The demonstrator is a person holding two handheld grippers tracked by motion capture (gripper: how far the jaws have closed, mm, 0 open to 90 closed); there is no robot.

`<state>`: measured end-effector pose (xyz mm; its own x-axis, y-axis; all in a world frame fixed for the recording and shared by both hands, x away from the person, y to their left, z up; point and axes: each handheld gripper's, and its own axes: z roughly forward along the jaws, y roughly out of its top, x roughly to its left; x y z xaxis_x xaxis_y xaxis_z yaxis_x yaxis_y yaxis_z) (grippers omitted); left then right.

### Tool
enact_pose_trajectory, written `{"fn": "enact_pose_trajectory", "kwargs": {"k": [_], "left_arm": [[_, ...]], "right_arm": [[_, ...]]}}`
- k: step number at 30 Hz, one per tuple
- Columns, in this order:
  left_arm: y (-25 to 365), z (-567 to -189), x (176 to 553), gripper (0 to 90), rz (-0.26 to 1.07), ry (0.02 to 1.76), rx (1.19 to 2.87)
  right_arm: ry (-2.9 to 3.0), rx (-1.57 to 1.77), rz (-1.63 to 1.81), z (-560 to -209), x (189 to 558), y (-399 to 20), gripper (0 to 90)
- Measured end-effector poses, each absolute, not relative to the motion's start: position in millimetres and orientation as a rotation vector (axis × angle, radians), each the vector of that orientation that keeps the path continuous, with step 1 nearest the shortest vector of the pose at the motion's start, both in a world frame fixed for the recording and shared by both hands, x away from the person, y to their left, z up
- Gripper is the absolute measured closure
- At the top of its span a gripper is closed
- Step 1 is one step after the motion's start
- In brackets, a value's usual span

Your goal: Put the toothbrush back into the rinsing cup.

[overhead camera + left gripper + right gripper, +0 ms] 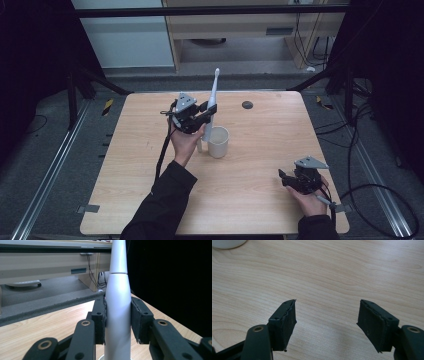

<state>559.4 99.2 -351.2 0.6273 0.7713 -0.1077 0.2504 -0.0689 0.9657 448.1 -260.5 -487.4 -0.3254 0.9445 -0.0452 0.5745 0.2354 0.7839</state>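
Toothbrush (pixel 212 102) first: a white electric one, held upright just above and beside the white cup (pixel 218 142) near the middle of the bench (pixel 260 165), its bristled head pointing up and away from the person. It looks rigid and fairly light, with a smooth, slightly tapering plastic body — likely slippery, so a grip low on the thick handle seems safer than one on the thin neck, which would give less surface and more leverage to twist. The brush head itself is probably the delicate end and best left alone.

In the left gripper view the left hand-held gripper (pixel 117 320) has its two black pads (pixel 99 320) clamped on the widest part of the handle, one on each side, with the seam to the neck just above them. The body stands straight between the jaws, not tilted. From the high view, the handle's lower end hangs at the cup's near-left rim; whether it is already inside the cup or just beside it I cannot tell.

Farther out, the right hand-held gripper (pixel 329 325) rests low over bare wood at the near right corner, well apart from cup and brush — its jaws stand apart with nothing between them. A small dark disc (pixel 247 105) lies beyond the cup.
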Motion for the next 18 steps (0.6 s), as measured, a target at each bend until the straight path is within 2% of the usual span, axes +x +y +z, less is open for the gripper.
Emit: {"fn": "enact_pose_trajectory", "kwargs": {"k": [18], "left_arm": [[72.9, -381.1, 585.3, 66.4, 0.504, 0.874, 1.629]], "right_arm": [[2.01, 1.359, 0.915, -489.5, 448.1, -259.2, 31.0]]}}
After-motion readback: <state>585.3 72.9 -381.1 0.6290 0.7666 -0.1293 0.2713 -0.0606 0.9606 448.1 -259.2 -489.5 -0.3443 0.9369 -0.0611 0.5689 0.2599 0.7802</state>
